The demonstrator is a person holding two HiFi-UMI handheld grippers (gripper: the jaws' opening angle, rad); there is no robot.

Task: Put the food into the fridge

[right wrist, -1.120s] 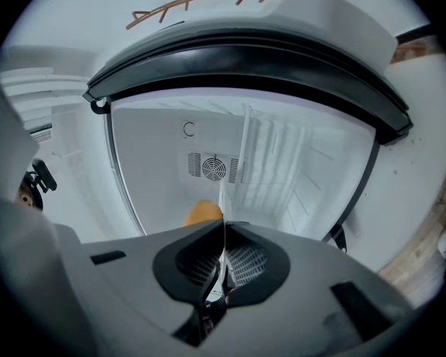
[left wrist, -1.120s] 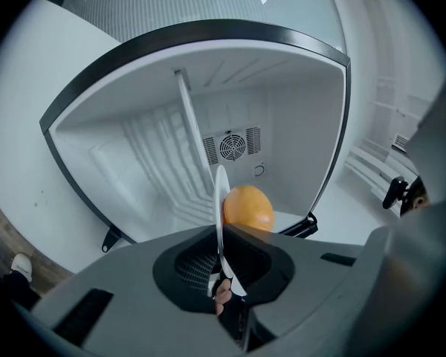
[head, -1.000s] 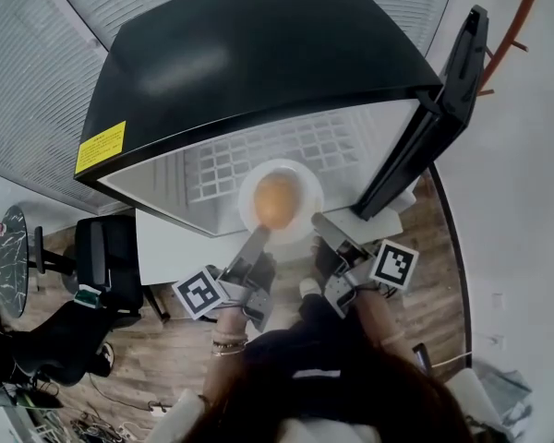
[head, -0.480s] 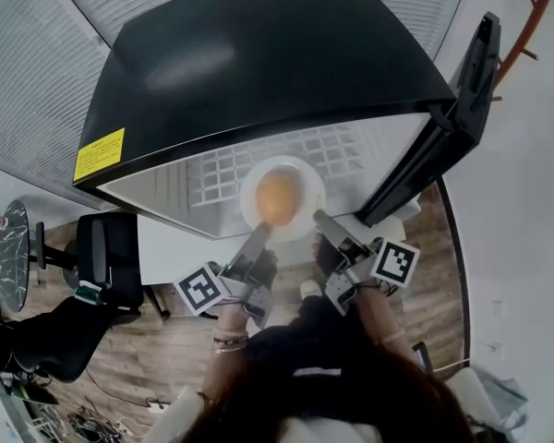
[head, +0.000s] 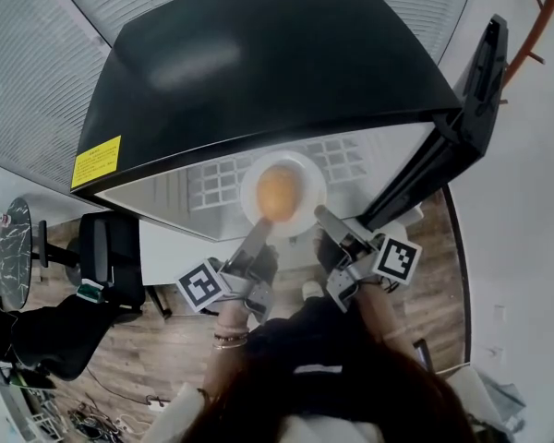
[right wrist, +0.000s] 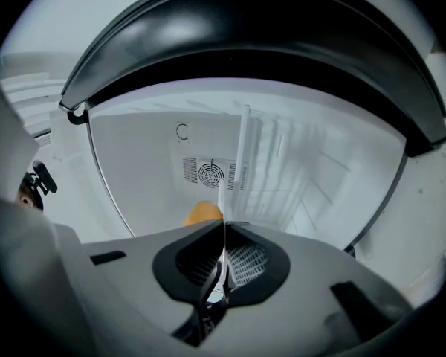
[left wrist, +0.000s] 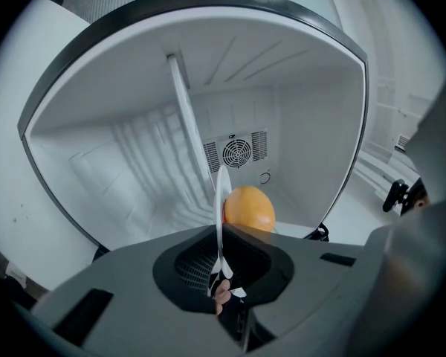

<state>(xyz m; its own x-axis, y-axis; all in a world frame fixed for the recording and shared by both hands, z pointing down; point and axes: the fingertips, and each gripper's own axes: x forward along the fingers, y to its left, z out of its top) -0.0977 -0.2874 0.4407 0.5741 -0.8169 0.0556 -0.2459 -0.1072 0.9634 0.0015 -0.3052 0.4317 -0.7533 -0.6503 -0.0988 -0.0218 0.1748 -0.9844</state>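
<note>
- Food, a rounded orange-brown piece (head: 279, 192), sits in the middle of a round white plate (head: 310, 175).
- That plate is at the mouth of a black-topped fridge with a white interior (head: 258, 63), over the front of its white wire shelf (head: 220, 179); whether it rests on the shelf or hangs just above it cannot be told.
- Left gripper (head: 256, 238) has its two jaws closed on the plate's near-left rim; in the left gripper view the thin rim (left wrist: 221, 192) stands edge-on between them, with the food (left wrist: 249, 208) just beyond.
- Right gripper (head: 328, 221) has its jaws pressed together on the near-right rim; in the right gripper view the rim (right wrist: 221, 198) rises from between them, and the food (right wrist: 203, 214) peeks out to the left.
- Both gripper views look into the cavity, at a round fan grille on the back wall (left wrist: 236, 153).
- The black fridge door (head: 462, 127) stands open at the right.
- A yellow label (head: 96, 161) is on the fridge's left top edge.
</note>
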